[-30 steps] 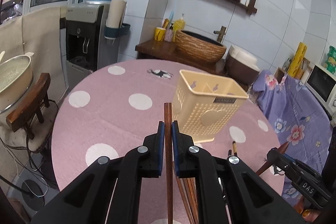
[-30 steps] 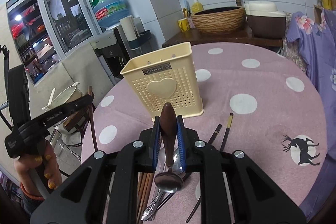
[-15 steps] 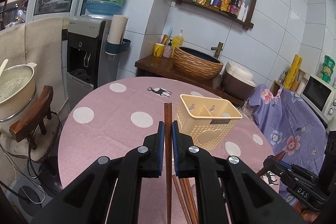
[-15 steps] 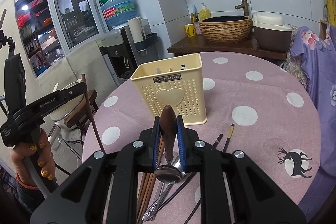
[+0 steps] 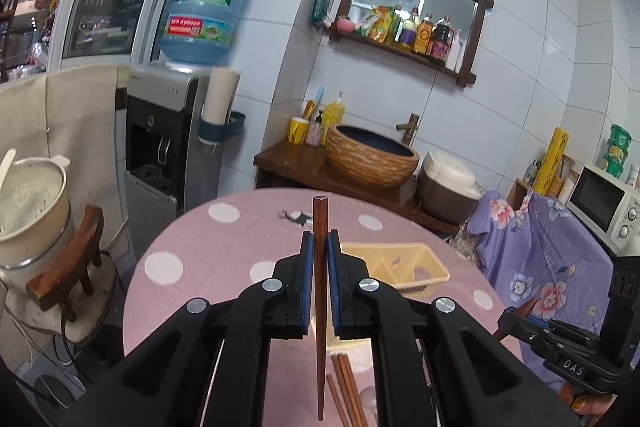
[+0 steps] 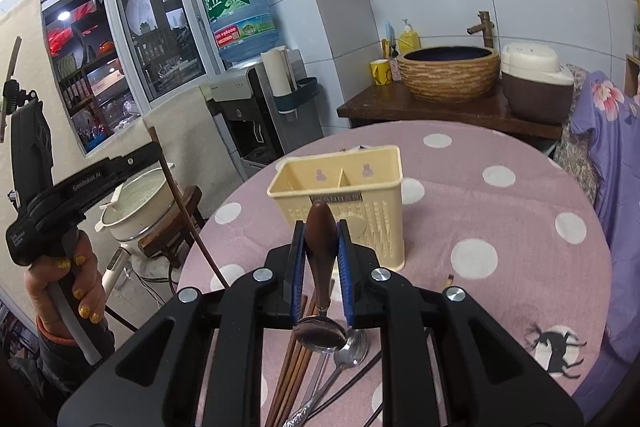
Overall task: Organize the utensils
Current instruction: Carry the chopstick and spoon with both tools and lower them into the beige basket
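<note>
A brown chopstick (image 5: 319, 291) stands pinched between the blue pads of the left claw (image 5: 319, 275), its thick end pointing away above the pads and its thin tip hanging down toward the camera. The right wrist view shows that chopstick (image 6: 182, 203) held in the air off the left edge of the worktop (image 6: 500, 219), slanting down from the left claw (image 6: 154, 149). The right claw (image 6: 322, 259) is closed on the dark wooden handle of a spoon (image 6: 320, 267), whose metal bowl hangs toward the camera below the pads.

The cream holder (image 6: 344, 195) stands upright on the pink, white-dotted worktop, just beyond the right claw; a divider splits it into two compartments, and no utensil shows in either. In the left wrist view the holder (image 5: 400, 267) lies just right of the left claw.

On the worktop under the claws lie more chopsticks (image 6: 292, 355) bunched side by side, another spoon (image 6: 348, 351) beside them, and thin dark sticks (image 6: 447, 281) to their right.

Behind the worktop stand a water dispenser (image 6: 256, 99) and a woven basin (image 6: 450, 73) on a wooden counter.
</note>
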{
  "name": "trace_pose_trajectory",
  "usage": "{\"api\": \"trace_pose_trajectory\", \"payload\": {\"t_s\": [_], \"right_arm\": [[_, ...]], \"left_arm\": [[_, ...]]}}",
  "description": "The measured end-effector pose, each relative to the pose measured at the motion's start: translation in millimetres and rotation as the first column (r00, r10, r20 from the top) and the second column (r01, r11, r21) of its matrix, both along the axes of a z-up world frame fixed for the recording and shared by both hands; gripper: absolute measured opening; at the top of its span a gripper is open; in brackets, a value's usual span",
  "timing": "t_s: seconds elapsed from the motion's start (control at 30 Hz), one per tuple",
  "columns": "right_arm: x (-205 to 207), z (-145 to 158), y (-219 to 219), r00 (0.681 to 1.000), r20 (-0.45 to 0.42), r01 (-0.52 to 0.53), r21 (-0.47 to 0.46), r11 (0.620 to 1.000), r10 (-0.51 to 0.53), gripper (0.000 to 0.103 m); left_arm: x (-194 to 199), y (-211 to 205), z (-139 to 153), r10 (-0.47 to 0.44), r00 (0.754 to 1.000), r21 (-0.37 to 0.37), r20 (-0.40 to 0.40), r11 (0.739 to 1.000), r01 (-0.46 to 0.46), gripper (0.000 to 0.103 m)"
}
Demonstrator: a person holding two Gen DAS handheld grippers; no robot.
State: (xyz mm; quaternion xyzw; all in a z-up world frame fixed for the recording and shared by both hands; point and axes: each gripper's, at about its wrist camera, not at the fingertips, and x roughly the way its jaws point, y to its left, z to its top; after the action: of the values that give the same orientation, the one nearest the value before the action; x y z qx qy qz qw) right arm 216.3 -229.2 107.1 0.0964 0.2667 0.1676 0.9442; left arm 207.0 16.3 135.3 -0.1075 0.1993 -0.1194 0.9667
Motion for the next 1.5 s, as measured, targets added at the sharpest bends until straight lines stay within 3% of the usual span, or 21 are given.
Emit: {"api": "trace_pose_trajectory", "payload": {"t_s": [0.27, 0.47, 0.63, 1.0, 1.23, 1.5], "right_arm": [[36, 83, -3, 0.992, 0.119, 0.033, -0.027, 0.999, -0.03, 0.016], [77, 118, -2, 0.981, 0.172, 0.104, -0.047, 0.994, -0.094, 0.016], [99, 98, 6, 0.977, 0.181, 0.13, -0.082, 0.988, -0.113, 0.016], [121, 16, 15, 0.991, 0.074, 0.12, -0.123, 0.985, -0.112, 0.016], [123, -11, 20, 0.993, 0.042, 0.118, -0.146, 0.982, -0.113, 0.016], [123, -27, 21, 0.992, 0.038, 0.123, -0.161, 0.979, -0.118, 0.016]], "left_arm": [[23, -14, 83, -0.016, 0.991, -0.007, 0.135, 1.0, 0.017, 0.008], [59, -39, 111, 0.0, 0.986, -0.057, 0.167, 0.998, 0.01, 0.008], [75, -60, 88, 0.022, 0.986, -0.028, 0.163, 0.999, -0.017, 0.008], [92, -70, 9, 0.037, 0.998, 0.032, 0.05, 0.999, -0.039, 0.008], [95, -69, -26, 0.046, 0.999, 0.054, -0.014, 0.998, -0.045, 0.008], [99, -69, -44, 0.04, 0.998, 0.06, -0.055, 0.998, -0.036, 0.004]]}}
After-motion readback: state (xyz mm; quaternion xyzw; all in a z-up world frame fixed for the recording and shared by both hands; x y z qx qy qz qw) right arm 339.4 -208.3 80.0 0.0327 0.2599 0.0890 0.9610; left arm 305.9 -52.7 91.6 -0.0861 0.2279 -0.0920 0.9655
